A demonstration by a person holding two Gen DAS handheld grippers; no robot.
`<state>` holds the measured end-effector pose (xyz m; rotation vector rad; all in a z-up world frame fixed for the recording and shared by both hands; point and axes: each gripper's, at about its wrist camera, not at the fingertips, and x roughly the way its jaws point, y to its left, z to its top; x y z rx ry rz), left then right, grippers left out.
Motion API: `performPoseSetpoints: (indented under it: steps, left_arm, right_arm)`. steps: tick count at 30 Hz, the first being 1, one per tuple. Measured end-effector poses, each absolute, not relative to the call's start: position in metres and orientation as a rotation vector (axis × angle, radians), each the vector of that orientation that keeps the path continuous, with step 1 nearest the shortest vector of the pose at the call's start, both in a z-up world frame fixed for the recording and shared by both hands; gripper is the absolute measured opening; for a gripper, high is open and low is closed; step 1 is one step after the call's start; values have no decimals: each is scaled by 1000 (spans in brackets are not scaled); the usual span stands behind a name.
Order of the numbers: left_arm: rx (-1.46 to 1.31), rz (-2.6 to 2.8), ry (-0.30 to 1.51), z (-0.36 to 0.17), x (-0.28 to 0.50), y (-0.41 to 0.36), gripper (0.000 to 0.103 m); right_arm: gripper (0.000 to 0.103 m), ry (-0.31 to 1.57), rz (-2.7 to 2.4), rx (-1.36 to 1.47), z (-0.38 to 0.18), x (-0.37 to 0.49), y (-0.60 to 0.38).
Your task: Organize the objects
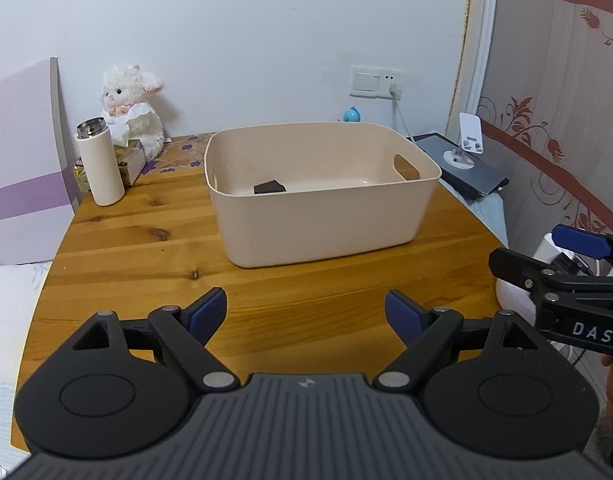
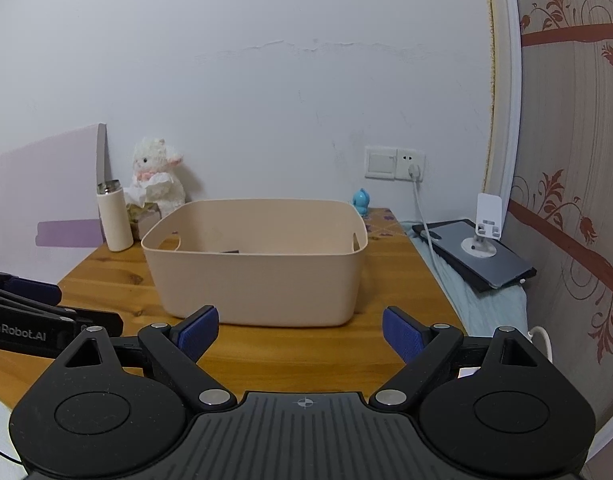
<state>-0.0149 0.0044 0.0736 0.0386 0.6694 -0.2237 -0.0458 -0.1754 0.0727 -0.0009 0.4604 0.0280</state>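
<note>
Right claw [image 1: 554, 252] reads "DAS"; left claw [image 2: 22, 300] reads "enRobot.AI".

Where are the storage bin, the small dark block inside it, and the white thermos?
storage bin [image 1: 326, 220], left wrist view, on its front outer wall.
dark block [image 1: 269, 187], left wrist view, on its top face, inside the bin.
white thermos [image 1: 102, 168], left wrist view, on the middle of its body.

Left gripper [image 1: 306, 314] fingers spread, empty, over table [image 1: 146, 248]; dark block [image 1: 269, 188] inside bin [image 1: 318, 232].
</note>
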Motion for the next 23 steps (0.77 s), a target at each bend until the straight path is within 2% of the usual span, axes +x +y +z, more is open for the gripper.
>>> performPoseSetpoints:
  steps: [19,23]
  left_arm:
    - [35,-230,688,70,-42,14,88]
    - [35,-237,668,71,-45,16,93]
  right_arm:
    - [92,506,18,-22,59,-59,-168]
    - [92,507,22,-27,61,-57,-166]
